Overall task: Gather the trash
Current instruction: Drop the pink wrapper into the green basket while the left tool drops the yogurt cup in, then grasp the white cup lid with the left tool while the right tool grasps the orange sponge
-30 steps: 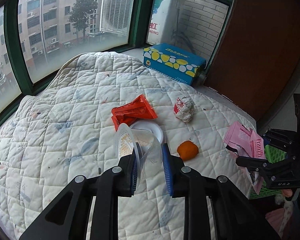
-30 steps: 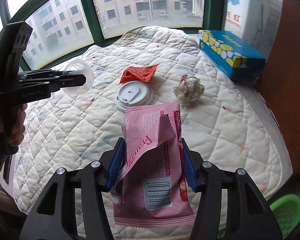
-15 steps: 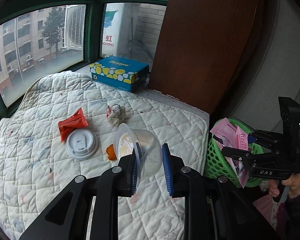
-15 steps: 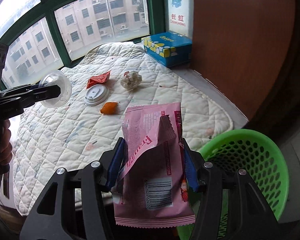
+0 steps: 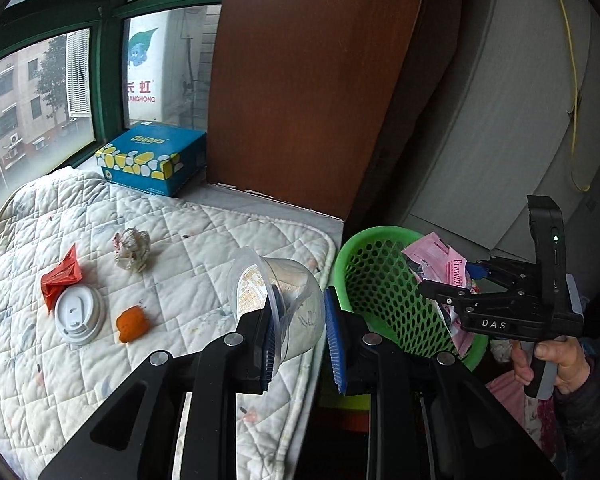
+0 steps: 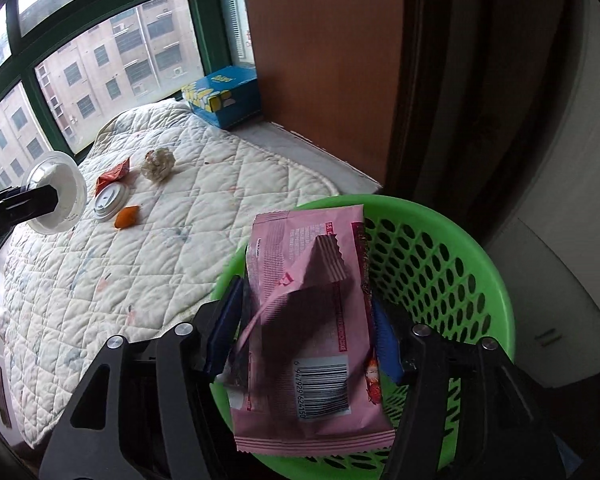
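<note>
My left gripper [image 5: 300,338] is shut on a clear plastic cup [image 5: 278,300] and holds it above the quilt's right edge, beside the green basket [image 5: 380,292]. My right gripper [image 6: 302,330] is shut on a pink snack wrapper [image 6: 308,320] and holds it over the green basket [image 6: 440,264]. In the left wrist view the right gripper [image 5: 460,280] and the wrapper [image 5: 440,264] hang over the basket's far rim. On the quilt [image 5: 180,248] lie a white cup lid [image 5: 78,314], a red wrapper [image 5: 62,276], an orange peel [image 5: 132,322] and a crumpled paper ball [image 5: 132,248].
A blue and yellow tissue box [image 5: 152,160] stands on the sill behind the quilt. A brown wooden panel [image 5: 300,92] rises behind the basket. Windows with green frames [image 6: 40,92] run along the left. A grey wall [image 5: 520,100] is at the right.
Both grippers have swung right, away from the quilt. The right gripper with the pink wrapper has come over the green basket. The left gripper with the cup has reached the quilt's right edge.
</note>
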{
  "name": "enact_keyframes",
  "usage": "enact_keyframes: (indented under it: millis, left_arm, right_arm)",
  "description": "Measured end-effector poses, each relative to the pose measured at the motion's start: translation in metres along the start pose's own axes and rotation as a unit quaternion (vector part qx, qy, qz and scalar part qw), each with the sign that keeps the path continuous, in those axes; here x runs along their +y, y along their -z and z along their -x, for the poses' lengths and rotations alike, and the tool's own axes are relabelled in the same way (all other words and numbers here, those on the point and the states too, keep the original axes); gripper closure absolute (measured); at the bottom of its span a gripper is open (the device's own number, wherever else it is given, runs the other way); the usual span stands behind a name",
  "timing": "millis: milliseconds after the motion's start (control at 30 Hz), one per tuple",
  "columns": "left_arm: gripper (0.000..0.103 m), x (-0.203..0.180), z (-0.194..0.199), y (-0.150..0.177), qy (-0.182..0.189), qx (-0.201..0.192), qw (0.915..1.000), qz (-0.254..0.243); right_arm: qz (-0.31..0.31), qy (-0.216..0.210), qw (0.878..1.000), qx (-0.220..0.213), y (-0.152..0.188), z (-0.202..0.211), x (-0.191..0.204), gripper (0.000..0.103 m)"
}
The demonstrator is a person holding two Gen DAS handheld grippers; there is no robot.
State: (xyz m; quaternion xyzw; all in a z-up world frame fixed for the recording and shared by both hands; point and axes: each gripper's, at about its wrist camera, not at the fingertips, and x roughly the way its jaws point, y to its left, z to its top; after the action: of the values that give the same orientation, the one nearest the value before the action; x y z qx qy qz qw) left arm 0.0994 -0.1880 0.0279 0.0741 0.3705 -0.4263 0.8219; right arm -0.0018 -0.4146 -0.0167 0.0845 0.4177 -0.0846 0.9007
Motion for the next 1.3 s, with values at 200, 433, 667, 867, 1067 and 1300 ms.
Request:
enact_keyframes:
  millis: [200,433,667,867,1067,1300]
  left_arm:
    - [0.081,-0.027,-0.02,-0.007,0.019,0.014,0.9995,-0.019]
    - [0.081,-0.053,-0.044,-0.01,0.035,0.033,0.9982,-0.036]
    - [0.081,-0.08,-0.075,-0.008,0.058,0.057,0.9955,-0.049]
    - [0.081,-0.107,-0.098,-0.004,0.083,0.08,0.9918,-0.055]
    - [0.049,-0.127,-0.112,0.001,0.096,0.094,0.9892,-0.059]
    - [0.048,-0.115,-0.103,0.004,0.088,0.088,0.9911,-0.047]
  right_arm:
    - [-0.038,0.015,0.999,-0.009,0.009,0.009,-0.034,0.023]
    - [-0.071,0.025,0.997,-0.025,0.019,0.03,-0.06,0.02]
    - [-0.093,0.032,0.994,-0.054,0.029,0.059,-0.079,0.017]
    - [-0.112,0.032,0.991,-0.073,0.033,0.07,-0.091,0.016]
    - [-0.123,0.029,0.989,-0.077,0.039,0.073,-0.096,0.016]
    - [-0.124,0.019,0.989,-0.077,0.04,0.072,-0.093,0.016]
